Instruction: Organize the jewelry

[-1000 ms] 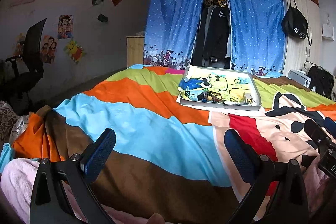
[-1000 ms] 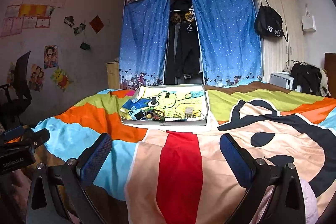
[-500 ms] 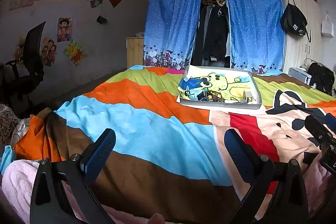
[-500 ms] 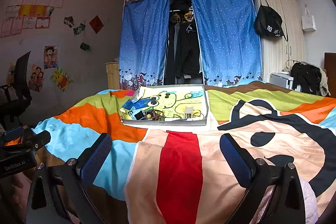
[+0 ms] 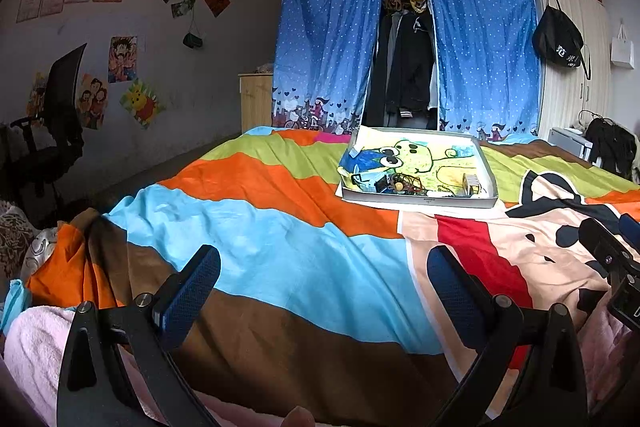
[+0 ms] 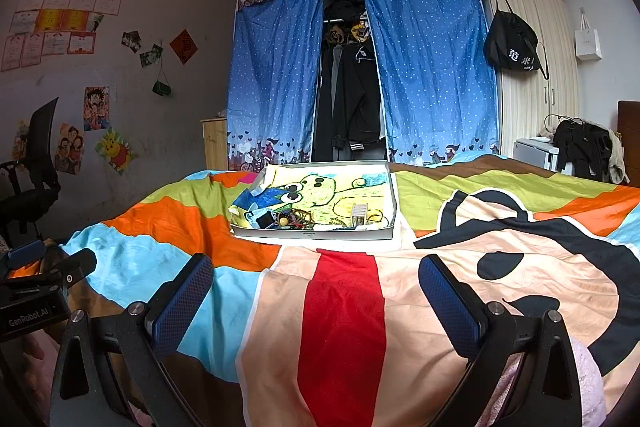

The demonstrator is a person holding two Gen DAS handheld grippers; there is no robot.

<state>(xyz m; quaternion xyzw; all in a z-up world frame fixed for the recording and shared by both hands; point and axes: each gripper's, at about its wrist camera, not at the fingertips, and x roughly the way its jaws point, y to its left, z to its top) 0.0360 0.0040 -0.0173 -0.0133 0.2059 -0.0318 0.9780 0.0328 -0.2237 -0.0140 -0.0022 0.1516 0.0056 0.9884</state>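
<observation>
A shallow white box [image 5: 424, 202] [image 6: 312, 234] lined with a yellow cartoon drawing lies far ahead on the bed. A tangle of jewelry [image 5: 404, 183] [image 6: 294, 218] sits along its near edge, with a small dark case [image 6: 264, 219] and a small upright card box [image 6: 359, 214]. My left gripper [image 5: 323, 281] hovers open over the blue and brown stripes, well short of the box. My right gripper [image 6: 316, 285] is open above the red stripe, also far from the box. Nothing is between either pair of fingers.
A colourful striped cartoon bedspread [image 5: 256, 195] covers the bed. Blue curtains [image 6: 276, 83] and hanging dark clothes stand behind it, a wardrobe [image 6: 532, 75] at right, an office chair [image 5: 56, 131] at left. Pink fabric [image 5: 28, 339] lies below the grippers.
The left wrist view has tilted up slightly, so the box sits a little lower in frame. Both grippers stay open and nearly still.
</observation>
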